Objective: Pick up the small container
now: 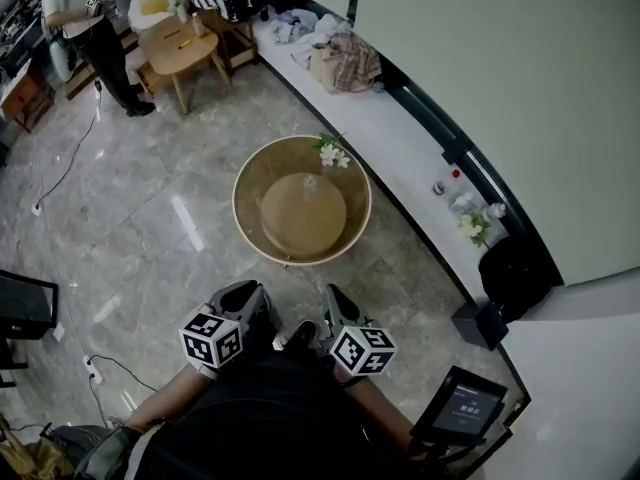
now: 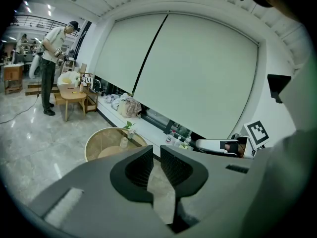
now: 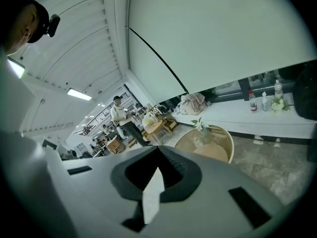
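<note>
Left gripper (image 2: 156, 151) and right gripper (image 3: 158, 148): jaws closed, empty, well short of the small container (image 1: 309, 182) on the round counter (image 1: 238, 203).

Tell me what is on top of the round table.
A small container stands near the middle of the round table; a vase of white flowers sits by its far rim. The tan disc showing lower down hides what lies beneath it.

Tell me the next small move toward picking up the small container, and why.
Probably step toward the round table, carrying the grippers forward. The left gripper and right gripper are both shut, empty and held close to the body. The small container stands on the table top near the flowers, well ahead of both grippers.
</note>
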A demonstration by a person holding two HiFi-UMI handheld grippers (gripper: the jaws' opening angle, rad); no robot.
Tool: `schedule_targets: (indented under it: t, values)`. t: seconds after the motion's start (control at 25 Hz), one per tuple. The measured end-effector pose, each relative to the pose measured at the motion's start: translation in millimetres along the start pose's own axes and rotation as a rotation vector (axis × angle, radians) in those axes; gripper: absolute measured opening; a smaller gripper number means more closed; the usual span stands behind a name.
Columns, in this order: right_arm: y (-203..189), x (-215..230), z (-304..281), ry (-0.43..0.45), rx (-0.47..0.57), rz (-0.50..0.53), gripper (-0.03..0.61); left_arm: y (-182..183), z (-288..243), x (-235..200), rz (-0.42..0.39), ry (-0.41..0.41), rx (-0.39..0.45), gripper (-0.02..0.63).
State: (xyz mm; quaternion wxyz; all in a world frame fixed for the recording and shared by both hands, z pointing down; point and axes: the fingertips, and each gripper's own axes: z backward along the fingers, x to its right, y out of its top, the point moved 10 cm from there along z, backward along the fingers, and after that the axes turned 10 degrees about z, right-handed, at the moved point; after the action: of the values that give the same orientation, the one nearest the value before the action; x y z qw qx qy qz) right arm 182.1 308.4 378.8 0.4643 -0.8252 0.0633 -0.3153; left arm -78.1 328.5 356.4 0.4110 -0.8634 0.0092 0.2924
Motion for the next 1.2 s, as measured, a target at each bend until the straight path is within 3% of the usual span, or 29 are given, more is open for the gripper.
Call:
schedule_targets:
  t: [0.56, 1.2]
  values:
    - [28, 13, -25, -0.089, 0.031, -0.006, 0.006, 40, -49, -15, -0.024, -0.089, -0.024, 0.046]
    - [59, 10, -146, -0.174, -0.037, -0.040, 0.006, 123, -121, -110, 0.021, -0.141, -0.112, 0.046]
